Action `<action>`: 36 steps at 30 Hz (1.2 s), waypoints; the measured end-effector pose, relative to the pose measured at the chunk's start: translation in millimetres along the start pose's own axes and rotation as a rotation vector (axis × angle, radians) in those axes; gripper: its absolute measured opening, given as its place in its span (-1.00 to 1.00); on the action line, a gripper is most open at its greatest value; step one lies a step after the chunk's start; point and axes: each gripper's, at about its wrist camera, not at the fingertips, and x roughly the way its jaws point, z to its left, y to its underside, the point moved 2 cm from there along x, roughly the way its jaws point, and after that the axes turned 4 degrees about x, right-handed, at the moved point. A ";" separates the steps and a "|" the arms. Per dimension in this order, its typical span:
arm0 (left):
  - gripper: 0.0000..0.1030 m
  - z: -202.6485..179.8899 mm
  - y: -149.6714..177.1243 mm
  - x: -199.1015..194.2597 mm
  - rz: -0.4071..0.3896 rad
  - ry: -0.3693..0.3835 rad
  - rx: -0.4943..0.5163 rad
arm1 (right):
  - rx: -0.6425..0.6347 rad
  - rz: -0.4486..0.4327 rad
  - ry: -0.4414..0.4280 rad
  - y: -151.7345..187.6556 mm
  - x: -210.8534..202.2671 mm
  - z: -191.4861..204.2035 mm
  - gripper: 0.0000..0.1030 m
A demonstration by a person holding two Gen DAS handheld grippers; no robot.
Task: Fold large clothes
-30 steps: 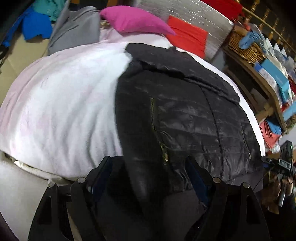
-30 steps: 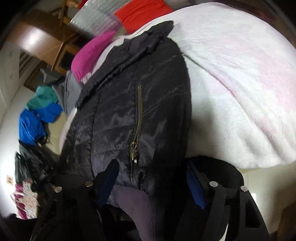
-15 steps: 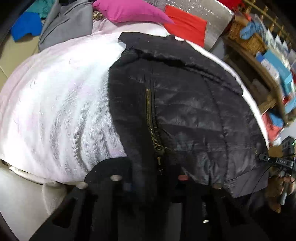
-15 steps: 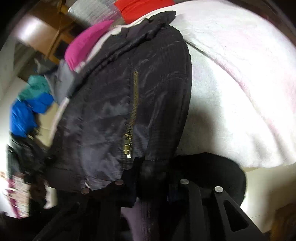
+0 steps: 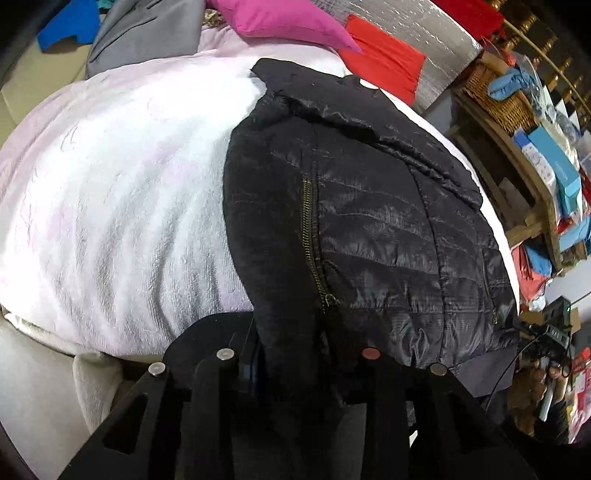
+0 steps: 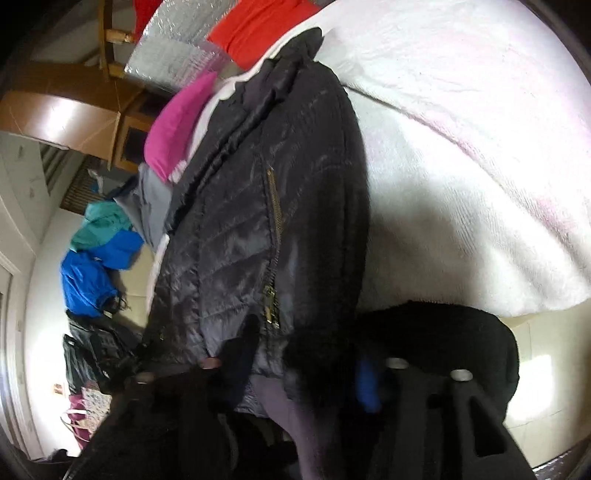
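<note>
So the black quilted puffer jacket [image 5: 376,236] lay on the bed's white fleece blanket [image 5: 122,206], running from the near edge up toward the far end, where its collar pointed at a magenta pillow [image 5: 280,18] and a red cushion [image 5: 384,62]. Its brass zipper [image 5: 312,243] ran down the front and ended right by the hem at the near edge of the bed.

The left gripper [image 5: 295,373] had its jaws drawn in close together on the hem of the jacket, just under the zipper's lower end, with the dark fabric bunched between them. The right gripper [image 6: 299,373] was at the same near edge; from its own camera the hem and a purplish lining [image 6: 280,402] sat between the jaws, which looked mostly closed on it, though that part was dark and blurry. One blue pad [image 6: 365,384] showed beside the fabric.

Off the bed's left side, a gray garment [image 5: 147,33] lay by the pillow, and a blue and teal jacket [image 6: 99,258] was on the floor. A silver quilted sheet [image 5: 424,40] stood behind the red cushion. On the right side a wooden shelf [image 5: 517,162] held a wicker basket [image 5: 495,96] and some blue boxes [image 5: 554,166].
</note>
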 end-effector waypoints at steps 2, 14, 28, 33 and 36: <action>-0.62 -3.3 -1.5 1.2 0.001 -0.017 0.018 | -0.006 0.037 0.022 -0.4 10.1 0.7 -0.39; -0.81 14.0 -17.7 -37.4 -0.103 0.051 -0.063 | -0.020 -0.091 -0.157 -20.9 -37.2 26.7 -0.64; -0.82 3.7 -60.4 -56.4 -0.204 0.110 -0.065 | -0.034 -0.163 -0.271 -43.3 -50.3 55.6 -0.64; -0.82 -13.5 -94.7 -67.2 -0.259 0.135 -0.018 | -0.090 -0.192 -0.303 -65.1 -60.0 74.3 -0.65; -0.81 -12.6 -124.3 -73.1 -0.298 0.158 -0.015 | -0.121 -0.247 -0.325 -96.8 -69.7 91.4 -0.65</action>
